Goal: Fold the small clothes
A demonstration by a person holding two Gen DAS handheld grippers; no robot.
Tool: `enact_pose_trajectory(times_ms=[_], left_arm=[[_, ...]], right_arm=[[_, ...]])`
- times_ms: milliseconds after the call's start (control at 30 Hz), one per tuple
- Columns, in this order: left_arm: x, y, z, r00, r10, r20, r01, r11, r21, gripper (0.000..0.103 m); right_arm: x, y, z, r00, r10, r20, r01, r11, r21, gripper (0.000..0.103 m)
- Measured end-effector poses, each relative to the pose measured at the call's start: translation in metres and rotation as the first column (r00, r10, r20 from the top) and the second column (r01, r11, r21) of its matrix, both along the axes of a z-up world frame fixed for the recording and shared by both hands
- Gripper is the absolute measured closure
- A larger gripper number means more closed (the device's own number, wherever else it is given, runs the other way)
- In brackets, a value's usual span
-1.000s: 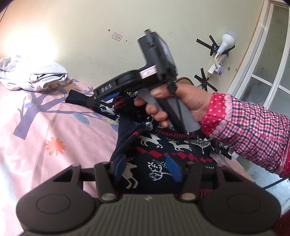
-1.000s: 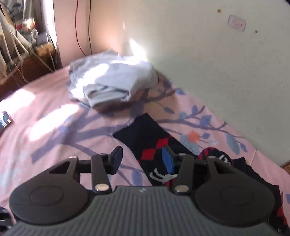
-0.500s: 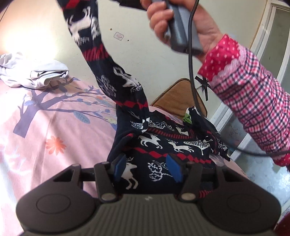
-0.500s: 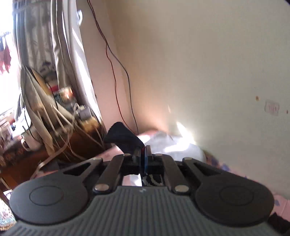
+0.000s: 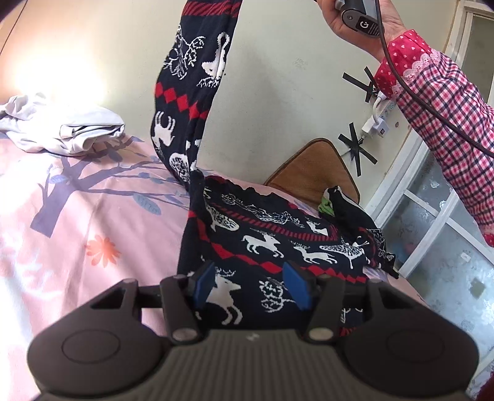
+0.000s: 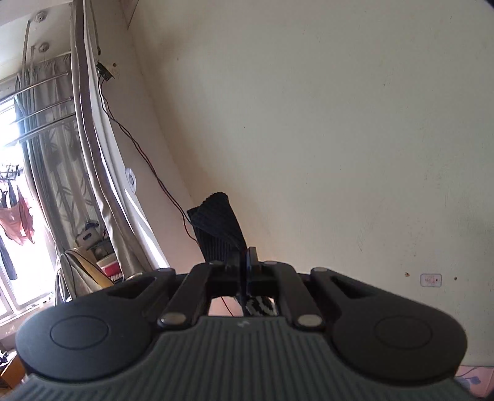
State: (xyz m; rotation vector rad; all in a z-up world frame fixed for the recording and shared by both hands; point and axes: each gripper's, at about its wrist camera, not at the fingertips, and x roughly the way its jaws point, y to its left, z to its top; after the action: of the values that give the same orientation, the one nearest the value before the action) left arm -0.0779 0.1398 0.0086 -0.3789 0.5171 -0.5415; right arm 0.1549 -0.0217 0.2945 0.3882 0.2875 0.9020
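Note:
A dark navy sweater (image 5: 278,240) with white reindeer and red diamonds lies on the pink bed. One sleeve (image 5: 188,92) is stretched straight up out of the top of the left wrist view. My right gripper (image 6: 245,262) is shut on the sleeve's ribbed cuff (image 6: 220,228), raised high and facing the wall. Its handle (image 5: 359,15) shows in the person's hand at the top of the left wrist view. My left gripper (image 5: 251,285) is open, low over the sweater's body, with a blue pad on each side of a reindeer.
The pink bedsheet (image 5: 77,222) has a purple tree print. A folded white garment (image 5: 61,129) lies at the back left by the wall. A brown cushion (image 5: 315,172) and a dark and green item (image 5: 333,203) sit behind the sweater. A window (image 5: 447,246) is at right.
My right gripper closed on the sleeve cuff and lifted it high, pulling the sleeve upright. Its view swung from the bed up to the wall. My left gripper stayed open in place.

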Motion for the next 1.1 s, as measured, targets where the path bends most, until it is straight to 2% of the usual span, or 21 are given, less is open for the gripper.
enact_pose_trajectory(times_ms=[100, 200, 300, 400, 467, 567, 667, 700, 767, 900, 967, 1033, 1067, 1100], left_arm=[[-0.002, 0.0, 0.001, 1.0, 0.009, 0.013, -0.009, 1.0, 0.005, 0.054], [-0.003, 0.0, 0.002, 1.0, 0.003, 0.026, -0.003, 1.0, 0.006, 0.052], [-0.005, 0.0, 0.003, 0.999, -0.008, 0.04, 0.008, 1.0, 0.004, 0.052], [-0.007, 0.003, 0.004, 0.999, -0.03, 0.045, 0.03, 0.999, -0.017, 0.052], [-0.004, 0.006, 0.007, 0.998, -0.056, 0.027, 0.057, 0.997, -0.051, 0.052], [0.012, 0.014, 0.023, 0.997, -0.072, 0.007, 0.072, 0.992, -0.101, 0.051], [0.048, 0.017, 0.047, 1.0, -0.015, -0.019, 0.013, 0.996, -0.088, 0.049], [0.066, 0.016, 0.053, 0.999, 0.001, -0.034, -0.004, 0.997, -0.076, 0.049], [0.102, 0.01, 0.056, 0.997, 0.032, -0.068, -0.034, 0.999, -0.021, 0.048], [0.174, -0.005, 0.034, 0.982, 0.11, -0.155, -0.09, 0.988, 0.129, 0.048], [0.2, -0.008, 0.018, 0.969, 0.119, -0.215, -0.091, 0.986, 0.137, 0.048], [0.221, -0.009, -0.002, 0.954, 0.105, -0.281, -0.079, 0.991, 0.104, 0.053], [0.223, -0.011, -0.006, 0.958, 0.105, -0.266, -0.083, 0.992, 0.092, 0.062], [0.225, -0.014, -0.008, 0.964, 0.104, -0.246, -0.082, 0.992, 0.097, 0.079]], right_arm=[[-0.005, 0.003, 0.001, 1.0, 0.016, 0.002, -0.016, 1.0, 0.013, 0.097], [-0.016, -0.005, -0.01, 1.0, 0.009, 0.016, -0.009, 1.0, 0.003, 0.096], [-0.026, -0.044, -0.035, 0.999, -0.043, -0.012, 0.043, 0.999, 0.006, 0.096], [-0.041, -0.109, -0.075, 0.987, -0.153, -0.054, 0.154, 0.988, 0.023, 0.096], [-0.055, -0.15, -0.11, 0.963, -0.255, -0.082, 0.257, 0.966, 0.01, 0.096], [-0.069, -0.212, -0.175, 0.89, -0.401, -0.219, 0.412, 0.911, 0.007, 0.096], [-0.079, -0.251, -0.234, 0.784, -0.524, -0.332, 0.539, 0.84, -0.053, 0.096], [-0.083, -0.262, -0.252, 0.757, -0.535, -0.375, 0.56, 0.827, -0.048, 0.096], [-0.09, -0.276, -0.277, 0.724, -0.539, -0.43, 0.592, 0.806, -0.011, 0.096], [-0.099, -0.296, -0.297, 0.709, -0.514, -0.483, 0.612, 0.788, 0.06, 0.09], [-0.103, -0.306, -0.302, 0.697, -0.523, -0.491, 0.629, 0.775, 0.068, 0.073], [-0.101, -0.309, -0.303, 0.675, -0.542, -0.501, 0.648, 0.76, 0.051, 0.066], [-0.098, -0.311, -0.304, 0.665, -0.544, -0.511, 0.652, 0.757, 0.043, 0.066], [-0.097, -0.311, -0.303, 0.667, -0.54, -0.514, 0.653, 0.756, 0.052, 0.068]])
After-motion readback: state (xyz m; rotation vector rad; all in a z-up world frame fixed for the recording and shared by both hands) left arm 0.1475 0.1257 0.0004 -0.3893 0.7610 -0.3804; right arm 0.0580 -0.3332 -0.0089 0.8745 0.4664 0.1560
